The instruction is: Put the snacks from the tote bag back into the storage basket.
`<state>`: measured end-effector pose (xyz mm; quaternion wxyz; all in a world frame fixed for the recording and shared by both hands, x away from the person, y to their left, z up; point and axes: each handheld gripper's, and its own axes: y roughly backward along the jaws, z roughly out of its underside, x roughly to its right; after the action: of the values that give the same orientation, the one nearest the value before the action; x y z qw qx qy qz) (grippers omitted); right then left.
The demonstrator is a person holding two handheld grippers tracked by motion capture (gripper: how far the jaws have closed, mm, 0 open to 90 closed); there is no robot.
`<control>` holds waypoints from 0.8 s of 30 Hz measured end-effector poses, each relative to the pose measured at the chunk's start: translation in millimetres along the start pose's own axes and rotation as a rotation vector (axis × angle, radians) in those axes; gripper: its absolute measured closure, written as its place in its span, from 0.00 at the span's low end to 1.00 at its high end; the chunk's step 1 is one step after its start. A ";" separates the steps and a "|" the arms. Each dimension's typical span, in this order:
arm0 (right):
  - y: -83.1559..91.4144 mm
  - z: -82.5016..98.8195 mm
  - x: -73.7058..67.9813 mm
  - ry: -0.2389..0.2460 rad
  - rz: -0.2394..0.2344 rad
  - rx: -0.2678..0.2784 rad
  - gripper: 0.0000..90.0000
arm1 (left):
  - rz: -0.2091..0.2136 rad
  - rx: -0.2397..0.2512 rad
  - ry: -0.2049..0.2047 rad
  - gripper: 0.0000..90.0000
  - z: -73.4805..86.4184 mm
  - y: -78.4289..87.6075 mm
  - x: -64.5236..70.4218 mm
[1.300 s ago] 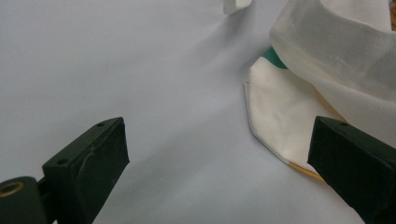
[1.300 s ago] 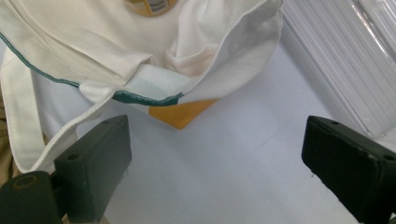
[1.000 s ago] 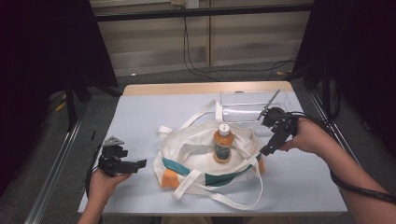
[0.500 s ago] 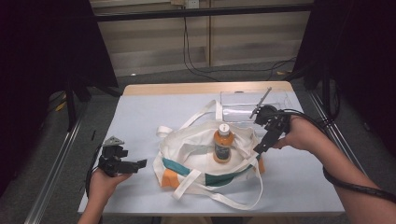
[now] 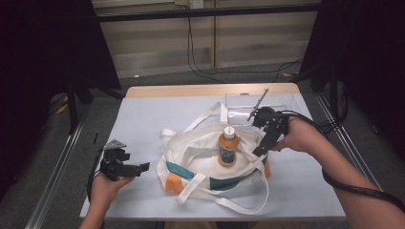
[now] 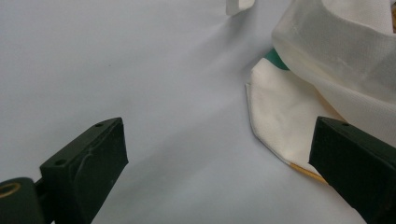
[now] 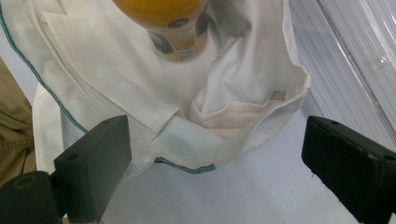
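Orange drink bottle (image 5: 228, 146) stood upright in white tote bag (image 5: 200, 157), right gripper (image 5: 260, 149) held wide at its rim, left gripper (image 5: 143, 167) held wide beside it

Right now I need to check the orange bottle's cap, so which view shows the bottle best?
The high view: the orange bottle stands whole, white cap on, in the tote bag. The right gripper view catches its lower body and label.

A pale blue-grey tabletop (image 5: 157, 114) with a light wooden far edge (image 5: 210, 89) stands on a grey floor (image 5: 143, 78). Metal rails (image 5: 53, 183) run along both sides of it. Behind, a beige panelled wall (image 5: 248, 40) carries a black cable (image 5: 191, 47) hanging down to the floor. Dark curtains (image 5: 43, 57) close off left and right.
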<state>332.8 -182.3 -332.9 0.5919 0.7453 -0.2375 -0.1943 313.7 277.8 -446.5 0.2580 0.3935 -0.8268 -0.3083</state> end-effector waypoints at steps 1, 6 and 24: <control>-0.3 -1.2 -0.6 -0.003 0.001 0.006 0.09 | 0.001 -0.001 -0.002 0.04 -0.1 -0.1 0.0; -0.7 -6.6 -2.5 0.009 -0.003 0.005 0.09 | 0.007 -0.002 0.005 0.04 -0.4 -0.9 1.8; -8.4 -25.4 -9.5 0.048 0.000 0.003 0.09 | 0.016 -0.015 0.000 0.03 0.0 -2.2 2.7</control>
<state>340.7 -155.2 -335.3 0.5964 0.7507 -0.2233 -0.1760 313.3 274.5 -447.5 0.2632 0.3850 -0.8275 -0.3127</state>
